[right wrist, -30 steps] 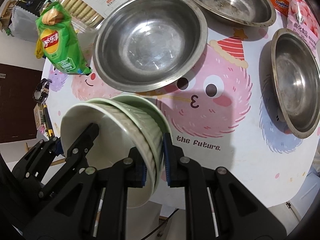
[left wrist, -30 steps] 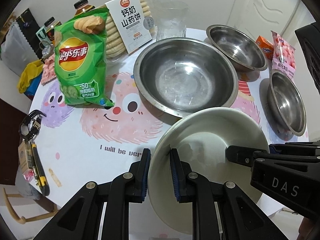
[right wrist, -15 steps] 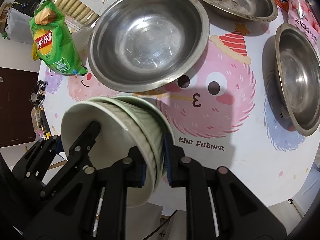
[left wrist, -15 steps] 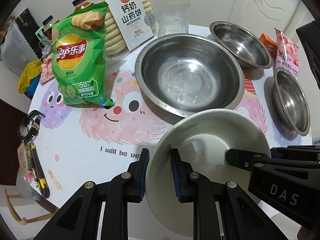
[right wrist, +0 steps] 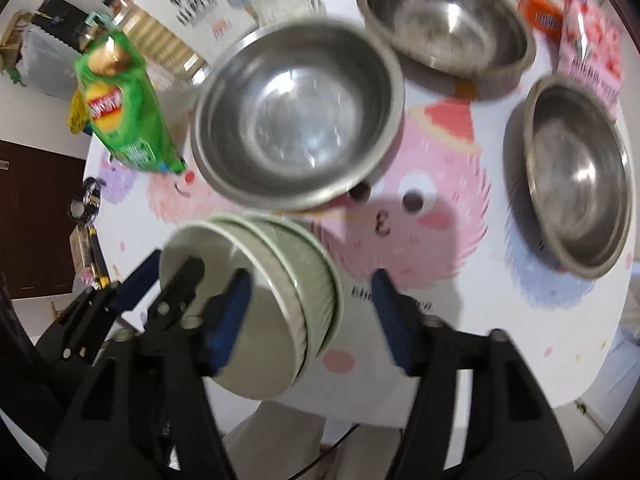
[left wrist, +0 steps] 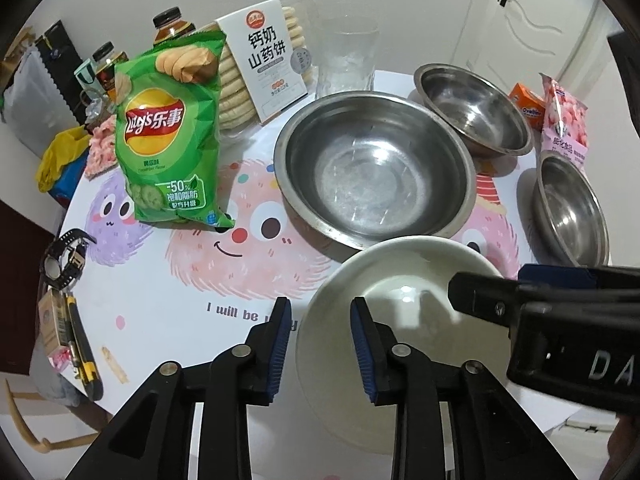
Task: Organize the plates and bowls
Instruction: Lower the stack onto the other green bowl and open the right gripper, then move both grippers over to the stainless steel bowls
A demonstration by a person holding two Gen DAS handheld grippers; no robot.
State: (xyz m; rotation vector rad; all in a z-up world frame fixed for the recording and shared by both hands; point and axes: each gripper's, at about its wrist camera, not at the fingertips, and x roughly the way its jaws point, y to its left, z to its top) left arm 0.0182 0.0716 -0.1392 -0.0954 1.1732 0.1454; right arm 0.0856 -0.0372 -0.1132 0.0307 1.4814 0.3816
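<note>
The left tool [left wrist: 320, 344] is spread apart astride the near rim of the stacked pale green ceramic bowls [right wrist: 280, 288], and the right tool [right wrist: 312, 312] gapes wide around them; the stack sits tilted at the worktop's [left wrist: 168, 320] near edge. Beyond stands the large steel bowl [left wrist: 376, 168], with two smaller steel bowls [left wrist: 476, 108] to its right
</note>
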